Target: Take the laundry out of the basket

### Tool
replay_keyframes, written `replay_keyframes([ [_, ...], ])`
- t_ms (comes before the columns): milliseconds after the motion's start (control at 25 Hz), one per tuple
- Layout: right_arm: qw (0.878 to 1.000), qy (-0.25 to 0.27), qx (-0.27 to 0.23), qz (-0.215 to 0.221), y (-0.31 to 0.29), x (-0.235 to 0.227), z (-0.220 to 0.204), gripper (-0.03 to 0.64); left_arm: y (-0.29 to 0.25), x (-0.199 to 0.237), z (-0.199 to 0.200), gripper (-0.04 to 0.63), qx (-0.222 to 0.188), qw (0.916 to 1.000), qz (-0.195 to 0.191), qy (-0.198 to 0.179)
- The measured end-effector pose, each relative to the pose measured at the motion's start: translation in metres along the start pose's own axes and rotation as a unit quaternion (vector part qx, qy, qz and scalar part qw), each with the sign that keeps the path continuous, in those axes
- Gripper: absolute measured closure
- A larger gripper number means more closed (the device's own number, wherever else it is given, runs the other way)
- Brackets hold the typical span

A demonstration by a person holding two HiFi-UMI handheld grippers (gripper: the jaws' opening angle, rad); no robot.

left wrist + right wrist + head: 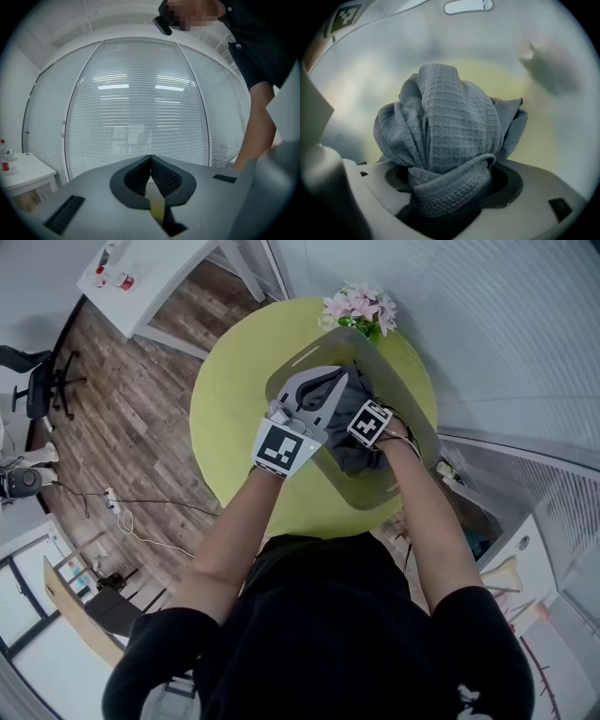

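Yellow table (220,418) with basket (412,404): right gripper (450,194) grips the towel (450,122) wad between wide jaws, left gripper (151,176) is pinched closed and empty, so I'd guess next is lifting it clear.

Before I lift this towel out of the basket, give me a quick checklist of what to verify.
1. Right gripper on the grey towel: ok, the cloth is bunched and looks pinched between its jaws.
2. Whole towel gathered: cannot tell, its lower part is hidden.
3. Left gripper out of the way: ok, jaws together, pointing at the blinds.
4. Basket steady on the table: cannot tell.
5. Flowers clear: ok, they stand beyond the basket's far rim.
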State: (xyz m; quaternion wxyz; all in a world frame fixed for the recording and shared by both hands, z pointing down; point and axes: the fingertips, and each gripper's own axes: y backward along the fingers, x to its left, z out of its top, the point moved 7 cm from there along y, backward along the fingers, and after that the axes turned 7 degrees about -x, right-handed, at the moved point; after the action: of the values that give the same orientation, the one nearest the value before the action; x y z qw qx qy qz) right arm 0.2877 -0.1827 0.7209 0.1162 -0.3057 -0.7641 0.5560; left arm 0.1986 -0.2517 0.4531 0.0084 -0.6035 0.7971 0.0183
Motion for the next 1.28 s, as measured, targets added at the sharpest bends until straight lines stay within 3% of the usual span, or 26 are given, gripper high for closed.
replay_keyframes([
  [240, 1.000, 0.013, -0.007, 0.006, 0.037, 0.009, 0.014, 0.221, 0.005, -0.008, 0.010, 0.586, -0.018, 0.9998, 0.008, -0.001],
  [440, 1.000, 0.016, -0.004, -0.003, 0.071, 0.013, 0.020, 0.221, 0.012, -0.015, 0.019, 0.586, -0.006, 0.9998, 0.012, -0.017],
  [640, 1.000, 0.025, -0.014, -0.005, 0.104, 0.023, 0.033, 0.221, 0.018, -0.020, 0.029, 0.586, -0.029, 0.9990, 0.030, -0.013],
  [1280, 0.996, 0.073, -0.052, -0.014, 0.188, 0.067, 0.058, 0.221, 0.043, -0.056, 0.071, 0.586, -0.020, 0.9962, 0.063, -0.057],
])
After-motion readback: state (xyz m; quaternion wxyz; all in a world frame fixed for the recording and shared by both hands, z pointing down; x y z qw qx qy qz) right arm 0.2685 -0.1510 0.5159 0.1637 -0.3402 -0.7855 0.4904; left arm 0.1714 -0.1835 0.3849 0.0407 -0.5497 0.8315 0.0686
